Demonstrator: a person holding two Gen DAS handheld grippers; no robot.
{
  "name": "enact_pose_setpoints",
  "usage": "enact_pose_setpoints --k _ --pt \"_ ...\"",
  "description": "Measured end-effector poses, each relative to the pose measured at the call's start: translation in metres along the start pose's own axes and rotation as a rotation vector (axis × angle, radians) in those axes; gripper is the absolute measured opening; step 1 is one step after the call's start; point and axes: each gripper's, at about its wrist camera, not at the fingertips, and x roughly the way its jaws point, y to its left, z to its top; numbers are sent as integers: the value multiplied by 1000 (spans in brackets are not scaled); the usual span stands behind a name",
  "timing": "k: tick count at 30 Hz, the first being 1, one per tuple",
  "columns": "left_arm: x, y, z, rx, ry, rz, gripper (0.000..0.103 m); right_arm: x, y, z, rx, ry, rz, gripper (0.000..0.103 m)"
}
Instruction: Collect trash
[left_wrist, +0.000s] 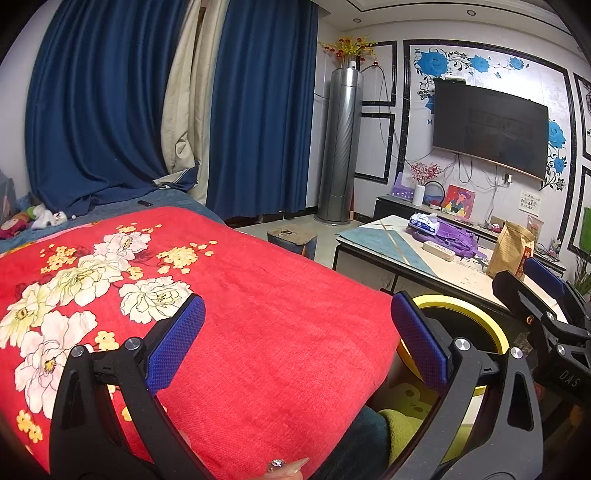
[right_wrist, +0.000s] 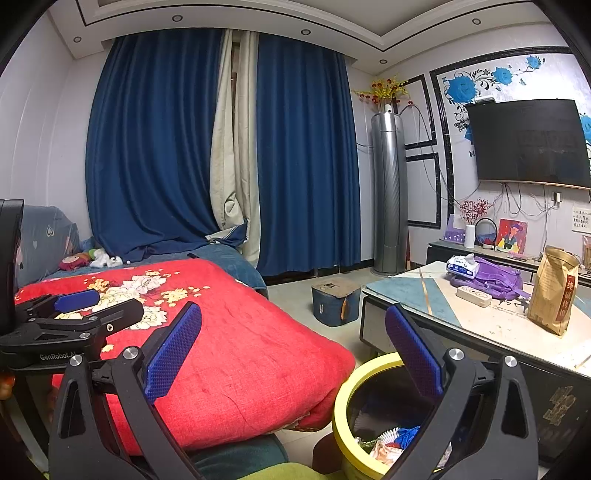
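A yellow-rimmed trash bin (right_wrist: 345, 387) stands on the floor between the bed and the low table; it holds crumpled paper and blue scraps (right_wrist: 397, 439). Its rim also shows in the left wrist view (left_wrist: 461, 306). My left gripper (left_wrist: 297, 339) is open and empty over the red floral blanket (left_wrist: 258, 295). My right gripper (right_wrist: 293, 354) is open and empty, above the gap between bed and bin. The left gripper also shows in the right wrist view (right_wrist: 85, 306), and the right gripper at the right edge of the left wrist view (left_wrist: 535, 291).
A low table (right_wrist: 498, 325) carries a brown paper bag (right_wrist: 554, 291), a purple bag (right_wrist: 495, 277), a tissue pack (right_wrist: 461, 266) and a power strip (right_wrist: 472, 296). A blue stool (right_wrist: 334, 301) stands on the floor. Soft toys (right_wrist: 92, 258) lie at the bed's far end.
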Motion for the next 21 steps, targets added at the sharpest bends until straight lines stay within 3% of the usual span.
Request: enact_pose_setpoints --k 21 --pt "-1 0 -3 -5 3 8 92 0 1 -5 6 7 -5 97"
